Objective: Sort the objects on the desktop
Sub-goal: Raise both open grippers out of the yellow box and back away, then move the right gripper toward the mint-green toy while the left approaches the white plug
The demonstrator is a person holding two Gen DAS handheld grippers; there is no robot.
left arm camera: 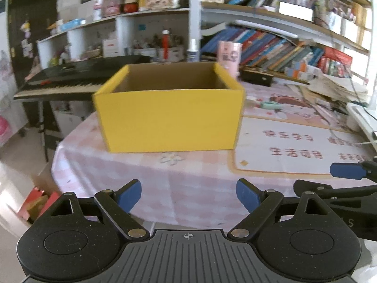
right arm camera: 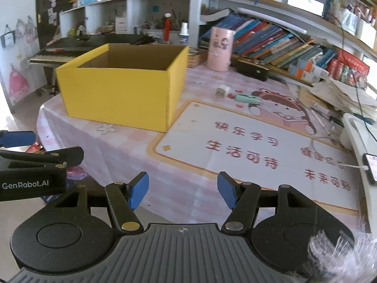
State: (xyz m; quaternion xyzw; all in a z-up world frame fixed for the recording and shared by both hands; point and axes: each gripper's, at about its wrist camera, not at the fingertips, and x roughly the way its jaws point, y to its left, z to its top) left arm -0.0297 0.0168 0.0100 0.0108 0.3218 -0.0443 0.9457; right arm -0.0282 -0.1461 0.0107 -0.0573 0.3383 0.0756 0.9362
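While the yellow box (left arm camera: 168,120) is sitting open-topped on the pink checked tablecloth (left arm camera: 188,184), both tools are hanging over the near edge of the table, short of the box. The left gripper (left arm camera: 188,197) is facing the box's front wall head-on, its blue pads (left arm camera: 129,195) standing wide apart with nothing between them but cloth. The right gripper (right arm camera: 182,193) is hovering just to the right of the box, over the corner of the printed desk mat (right arm camera: 247,141); its jaws are standing apart too, a little narrower than the left pair, gripping nothing.

Behind the box to its right, a pink cylindrical canister (right arm camera: 220,48) is standing upright. To the right of the box, a small white plug-like block (right arm camera: 222,92) and a mint-green oblong item (right arm camera: 246,99) are lying on the mat, near each other and well clear of both tools. A black keyboard (left arm camera: 77,80) is showing behind the box to its left, off the table. Rows of leaning books (right arm camera: 271,42) are filling the shelf behind the box to its right. From this angle the box's floor is staying out of sight, so its contents cannot be told.
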